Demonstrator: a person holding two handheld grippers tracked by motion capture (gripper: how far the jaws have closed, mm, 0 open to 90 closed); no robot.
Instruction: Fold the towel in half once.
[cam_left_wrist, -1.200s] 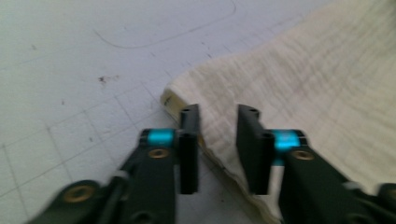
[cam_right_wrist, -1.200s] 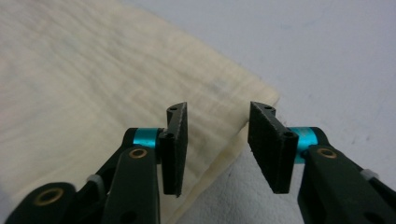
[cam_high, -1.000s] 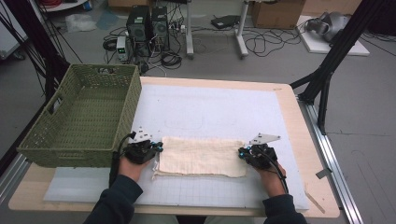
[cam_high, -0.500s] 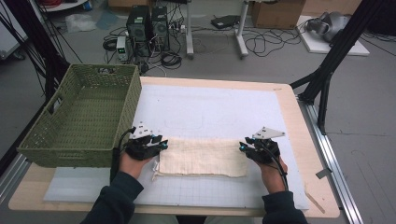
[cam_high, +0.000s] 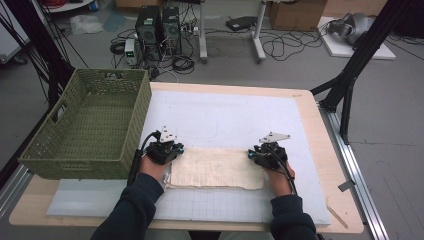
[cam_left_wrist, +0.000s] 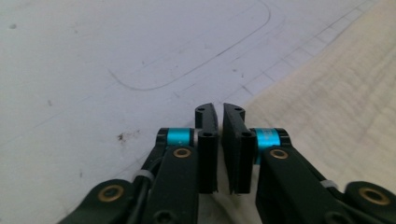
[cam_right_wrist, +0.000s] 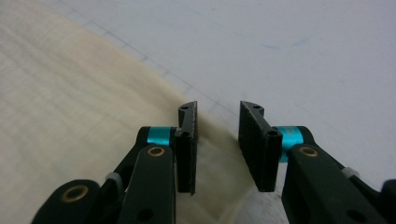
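Note:
A cream cloth (cam_high: 215, 167) lies flat on the white gridded mat (cam_high: 225, 115), near the person's side. My left gripper (cam_high: 176, 150) is at its far left corner. In the left gripper view the left gripper (cam_left_wrist: 219, 112) has just closed to a thin slit and stands shut, the cloth (cam_left_wrist: 336, 93) spreading to its right; I see nothing pinched. My right gripper (cam_high: 252, 155) is at the far right corner. The right gripper (cam_right_wrist: 217, 112) has opened in the last second and stands open over the edge of the cloth (cam_right_wrist: 70, 93), pads not pressing it.
A green woven basket (cam_high: 135, 125) stands on the table's left, close to my left hand. The mat stretches bare beyond the cloth toward the wooden table edge (cam_high: 320, 140). Cables, computer towers and a black stand are on the floor past the table.
Both hands have shifted a little away from the person, from the cloth's short ends up to its far corners. The cloth itself lies where it did.

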